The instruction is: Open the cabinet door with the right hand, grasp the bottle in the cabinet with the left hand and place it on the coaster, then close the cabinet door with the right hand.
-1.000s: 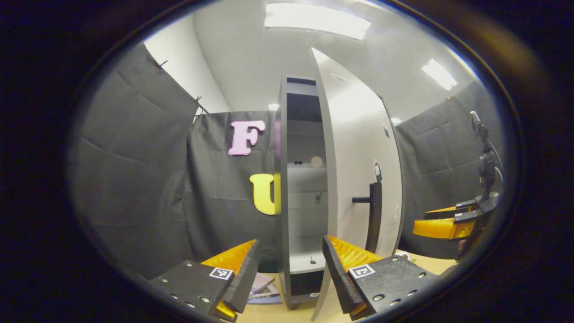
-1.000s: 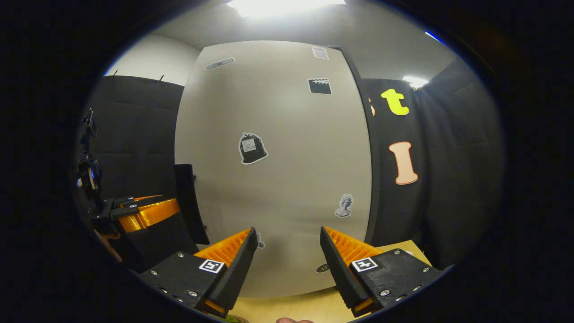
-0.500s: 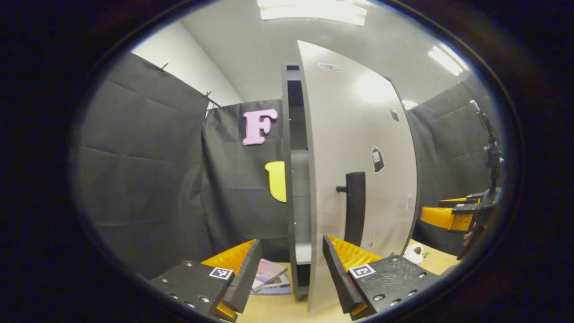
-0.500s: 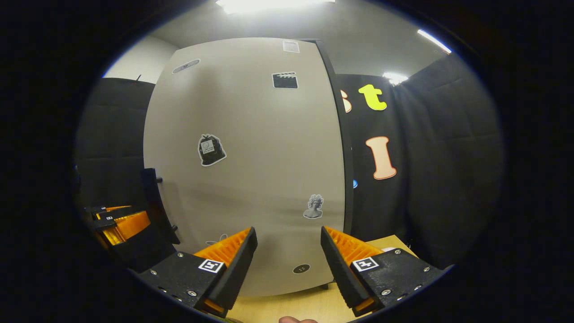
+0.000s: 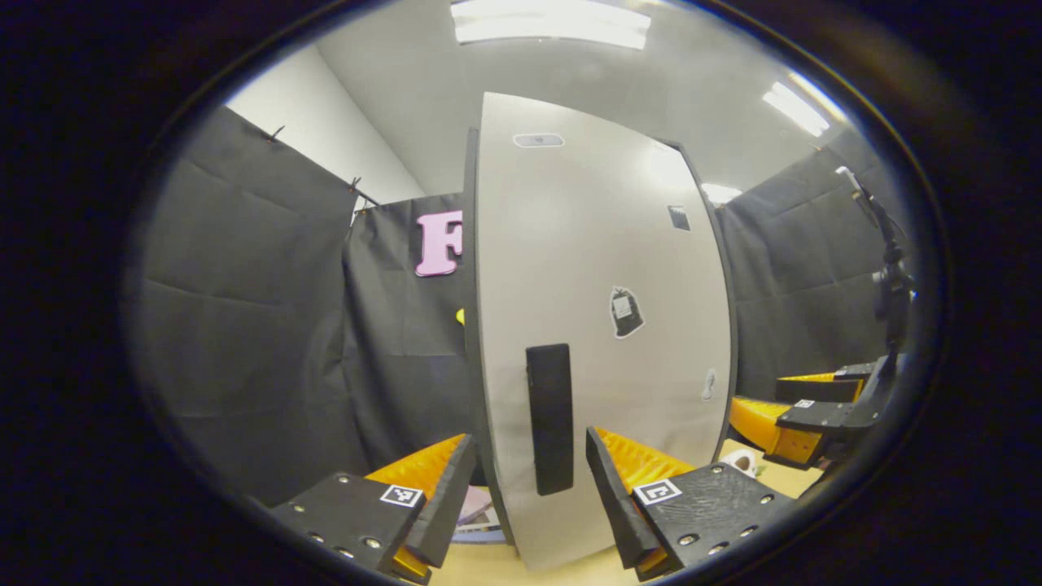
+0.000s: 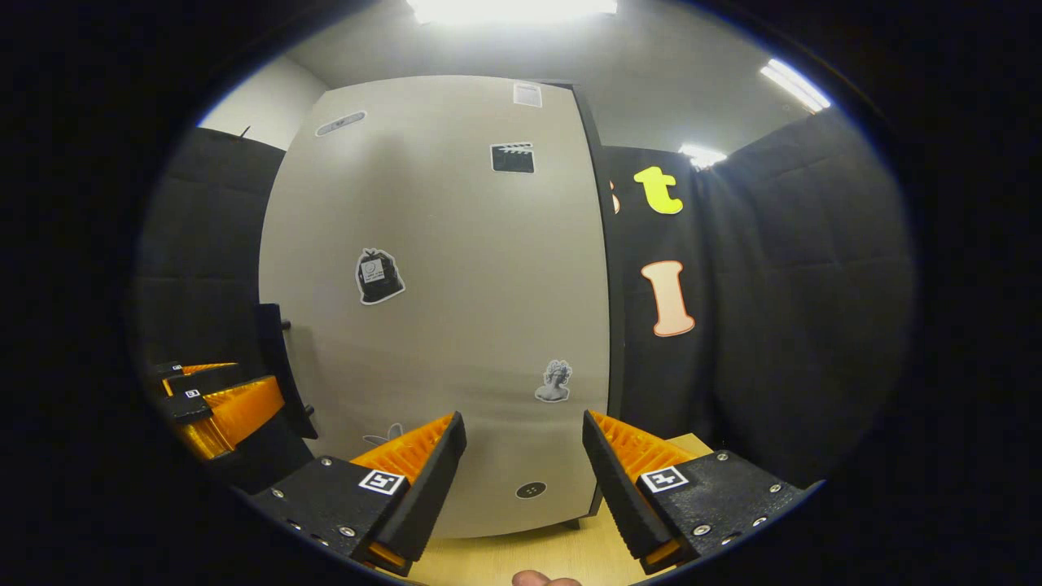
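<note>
The tall pale cabinet door (image 5: 586,268) lies against the dark cabinet frame (image 5: 470,309), its black bar handle (image 5: 549,419) facing me. My left gripper (image 5: 529,488) is open just in front of that handle, holding nothing. In the right gripper view the same door (image 6: 440,285) carries several stickers, and its handle (image 6: 281,370) stands at its left edge. My right gripper (image 6: 521,472) is open and empty, close to the door's lower part. It also appears at the right of the left gripper view as the right gripper (image 5: 761,399). The left gripper (image 6: 244,382) sits by the handle.
The cabinet stands on a light wooden table (image 6: 488,557). Some flat books or magazines (image 5: 480,513) lie at its left foot. A small white object (image 5: 741,461) rests on the table to the right. Black cloth walls close in on all sides.
The door has swung from about half open to lying against the cabinet, hiding the shelves inside. Both grippers stayed open and near the door.
</note>
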Demonstrator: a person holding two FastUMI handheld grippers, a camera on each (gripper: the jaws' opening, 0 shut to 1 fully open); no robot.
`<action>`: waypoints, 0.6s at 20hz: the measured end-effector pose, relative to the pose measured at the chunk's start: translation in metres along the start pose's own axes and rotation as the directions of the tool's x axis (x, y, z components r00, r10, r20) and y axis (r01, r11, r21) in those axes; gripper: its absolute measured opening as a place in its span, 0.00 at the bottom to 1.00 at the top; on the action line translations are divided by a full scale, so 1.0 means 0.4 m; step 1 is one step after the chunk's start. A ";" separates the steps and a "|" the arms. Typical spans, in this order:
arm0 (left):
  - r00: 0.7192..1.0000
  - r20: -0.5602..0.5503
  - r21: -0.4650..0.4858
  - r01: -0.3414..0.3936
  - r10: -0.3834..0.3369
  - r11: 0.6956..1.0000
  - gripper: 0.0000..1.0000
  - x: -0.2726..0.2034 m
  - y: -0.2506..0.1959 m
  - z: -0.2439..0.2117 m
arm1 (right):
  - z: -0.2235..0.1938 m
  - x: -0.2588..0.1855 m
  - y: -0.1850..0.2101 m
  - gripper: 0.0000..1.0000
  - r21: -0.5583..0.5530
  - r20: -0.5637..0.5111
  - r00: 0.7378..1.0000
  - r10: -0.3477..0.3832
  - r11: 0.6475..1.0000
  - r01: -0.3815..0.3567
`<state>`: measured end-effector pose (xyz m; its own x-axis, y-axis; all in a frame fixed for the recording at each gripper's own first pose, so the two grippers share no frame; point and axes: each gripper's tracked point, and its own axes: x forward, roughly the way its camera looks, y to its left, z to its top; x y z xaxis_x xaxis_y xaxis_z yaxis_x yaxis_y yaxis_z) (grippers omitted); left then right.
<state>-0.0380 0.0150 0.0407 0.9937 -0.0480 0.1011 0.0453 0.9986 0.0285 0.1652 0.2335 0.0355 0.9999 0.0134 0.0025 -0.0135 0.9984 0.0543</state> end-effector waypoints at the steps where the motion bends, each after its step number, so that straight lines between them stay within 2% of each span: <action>1: 1.000 0.011 -0.014 0.025 -0.025 1.000 0.78 0.002 -0.021 0.006 | 0.000 -0.001 0.007 0.90 -0.010 -0.005 1.000 0.001 1.000 -0.001; 2: 0.999 0.017 -0.021 0.032 -0.032 0.999 0.82 0.003 -0.031 0.010 | -0.006 -0.011 0.002 0.90 -0.022 -0.008 1.000 -0.003 1.000 0.003; 4: 0.999 0.008 -0.024 0.035 -0.035 0.999 0.78 0.005 -0.037 0.001 | -0.009 -0.014 0.024 0.90 -0.027 -0.010 1.000 0.021 0.999 -0.021; 12: 0.999 -0.049 -0.025 0.017 -0.018 1.000 0.78 0.037 -0.020 -0.028 | -0.013 -0.020 0.012 0.91 -0.035 -0.014 1.000 0.018 0.999 -0.018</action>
<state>-0.0225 0.0066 0.0307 0.9966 -0.0649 0.0516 0.0648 0.9979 0.0051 0.1572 0.2383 0.0307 0.9994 0.0321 -0.0102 -0.0319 0.9993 0.0194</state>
